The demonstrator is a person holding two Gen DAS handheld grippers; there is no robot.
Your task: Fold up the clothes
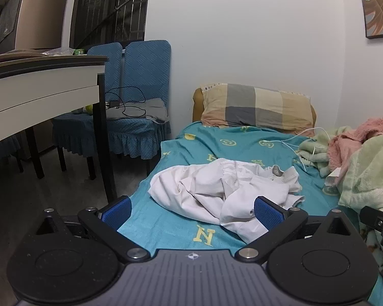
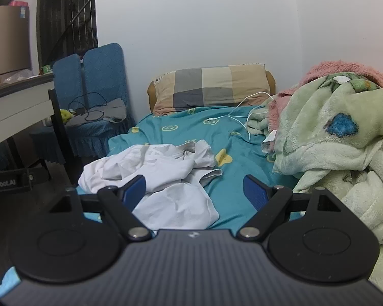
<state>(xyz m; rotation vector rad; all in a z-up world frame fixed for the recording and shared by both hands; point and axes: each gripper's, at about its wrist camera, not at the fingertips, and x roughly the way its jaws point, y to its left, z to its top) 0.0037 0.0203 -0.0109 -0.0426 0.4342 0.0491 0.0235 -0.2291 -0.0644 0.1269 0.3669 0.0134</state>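
On the bed (image 1: 217, 237), crumpled white garment (image 1: 224, 191); left claw (image 1: 192, 210) and right claw (image 2: 194, 191) spread, empty. Best pinching an edge, spreading flat.

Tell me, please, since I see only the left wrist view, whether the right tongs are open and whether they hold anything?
Observer: The right tongs are open and empty. One blue pad shows in front of the crumpled white cotton garment, and the other shows over the bare teal patterned bed sheet.
Operator: Thank you. What lies to the right of them?
Observer: The heaped pale green fleece blanket rises beside them. It carries a bright blue patch that your view does not show.
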